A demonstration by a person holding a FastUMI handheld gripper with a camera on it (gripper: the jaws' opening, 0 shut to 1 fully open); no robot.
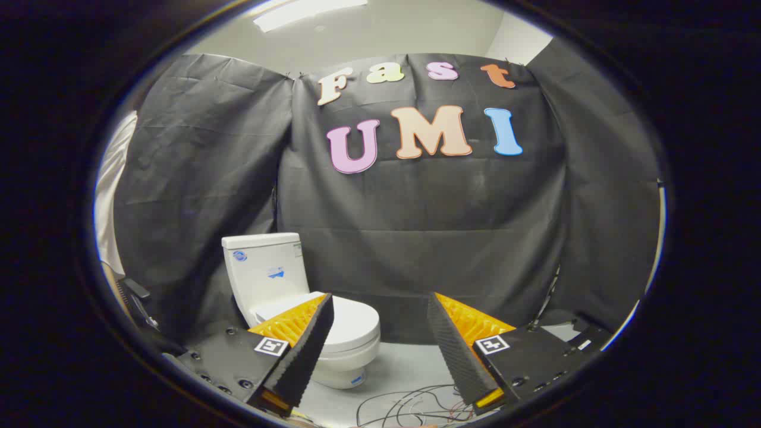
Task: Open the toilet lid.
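The camera is riding on the gripper (380, 309) and looking forward along its two spread fingers, held low near the floor (410, 368) and facing the black cloth wall (428, 214). It is standing back from the toilet (279, 279), which is sitting beyond the left finger with its lid (351, 324) down.

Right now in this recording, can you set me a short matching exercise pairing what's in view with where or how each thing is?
Things:
1. white toilet lid
2. white ceramic tank
3. loose thin cables
4. gripper

States or places:
A. strewn on the pale floor
B. open, holding nothing
C. closed flat on the bowl
D. upright behind the bowl, against the black cloth wall

Pairs: 1-C, 2-D, 3-A, 4-B
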